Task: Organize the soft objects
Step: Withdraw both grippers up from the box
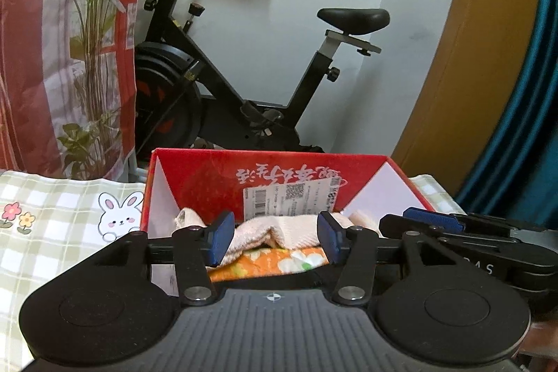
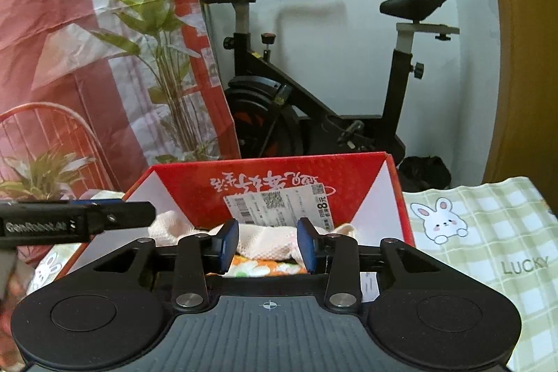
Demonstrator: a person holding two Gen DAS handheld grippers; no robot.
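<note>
A red cardboard box (image 1: 195, 176) stands on the checked cloth with its top open. Inside it a cream knitted cloth (image 1: 279, 230) lies crumpled over an orange flowered cloth (image 1: 268, 264). My left gripper (image 1: 275, 241) hovers at the box's near edge, open, its blue pads (image 1: 220, 241) standing off each side of the cream cloth without pressing it. My right gripper (image 2: 268, 244) is open too, above the same cream cloth (image 2: 265, 239) and orange cloth (image 2: 254, 269). Each gripper shows in the other's view: the right gripper (image 1: 397, 218) and the left gripper (image 2: 139, 213).
A green checked tablecloth (image 2: 488, 232) with rabbit prints covers the surface on both sides of the box. Behind the box stand a black exercise bike (image 1: 226, 86), a tall potted plant (image 1: 90, 58) and a red patterned curtain (image 1: 28, 75). An orange wire chair (image 2: 52, 135) is at far left.
</note>
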